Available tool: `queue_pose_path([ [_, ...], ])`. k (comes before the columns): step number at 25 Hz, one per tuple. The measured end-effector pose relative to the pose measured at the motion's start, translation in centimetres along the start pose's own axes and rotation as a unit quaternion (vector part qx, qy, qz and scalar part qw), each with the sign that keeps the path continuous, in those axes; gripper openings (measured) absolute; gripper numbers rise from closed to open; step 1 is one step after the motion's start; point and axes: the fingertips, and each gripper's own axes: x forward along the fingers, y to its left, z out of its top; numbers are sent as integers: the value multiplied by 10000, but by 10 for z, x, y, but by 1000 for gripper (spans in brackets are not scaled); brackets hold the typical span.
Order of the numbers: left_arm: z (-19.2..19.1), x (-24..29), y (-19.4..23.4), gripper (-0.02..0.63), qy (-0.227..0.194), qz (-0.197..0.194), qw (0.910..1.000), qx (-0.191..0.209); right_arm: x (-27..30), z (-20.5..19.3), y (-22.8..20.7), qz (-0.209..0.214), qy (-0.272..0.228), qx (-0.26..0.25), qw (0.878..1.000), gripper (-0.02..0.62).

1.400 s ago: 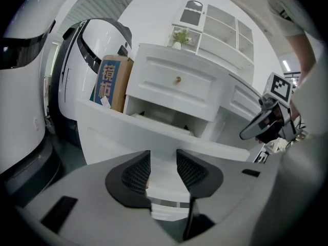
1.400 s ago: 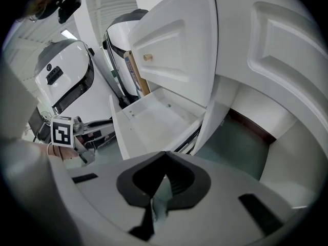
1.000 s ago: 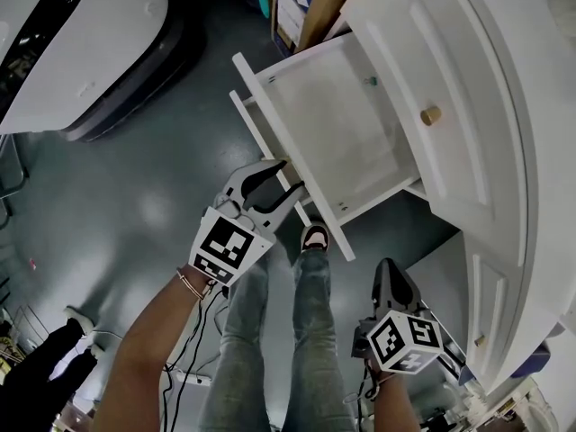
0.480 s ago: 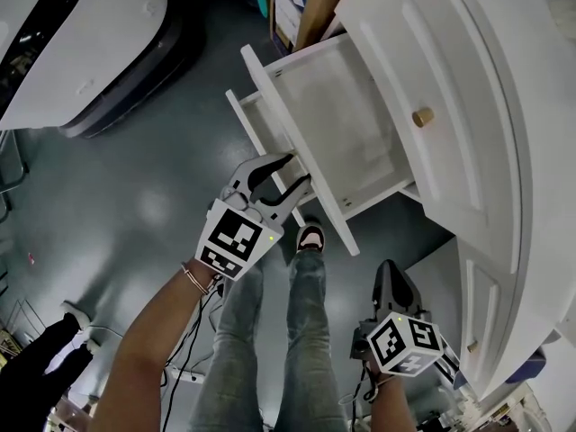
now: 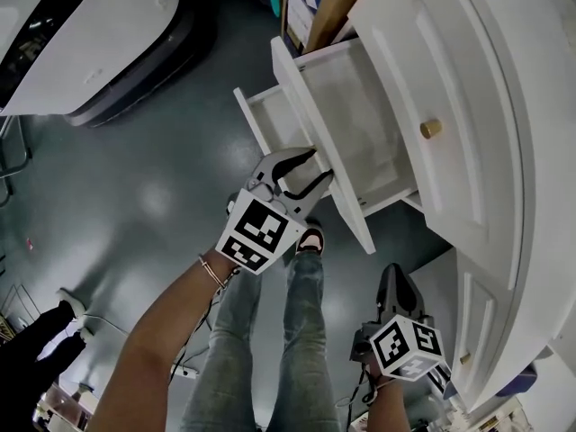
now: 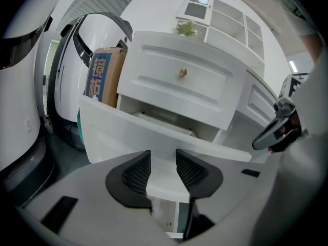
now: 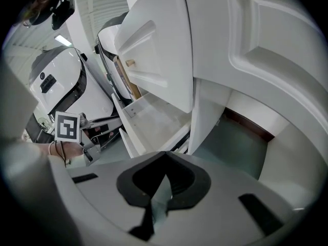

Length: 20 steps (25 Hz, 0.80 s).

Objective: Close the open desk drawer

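The white desk (image 5: 531, 178) fills the right side of the head view, its panelled fronts curving down toward the grey-green floor (image 5: 153, 178). A big rounded white machine body (image 5: 81, 34) with a dark base sits on that floor at the upper left, well apart from the desk. The open drawer (image 5: 360, 115) stands out from the desk under a shut drawer front that carries a small brass-coloured knob (image 5: 431, 128). Part of its pale inside shows, and its long white front panel (image 5: 310, 115) faces the person. A cardboard box (image 5: 315, 7) with a blue printed side stands just beside the desk, behind the drawer. The person's legs in jeans (image 5: 270, 331) run down the middle of the head view, with one shoe (image 5: 312, 238) just below the drawer front. The left claw (image 5: 319, 166) reaches up from a bare forearm with its marker cube (image 5: 256, 234) toward the camera. It is released, jaws well apart, and its tips are at the outer face of the drawer front. In the left gripper view the panel fills the gap ahead of the dark pads (image 6: 190, 170), which do not pinch it. The right claw (image 5: 393, 282) hangs low near the desk's lower door, away from the drawer, and its own view shows it clenched, tips (image 7: 165, 160) meeting on nothing.
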Motion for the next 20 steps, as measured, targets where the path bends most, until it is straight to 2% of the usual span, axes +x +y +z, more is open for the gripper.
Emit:
queue_pose_path([
  [20,30,61,-12,163,-3,-2,9999,-161,1,3,-15,-60,78,153,9998,8],
])
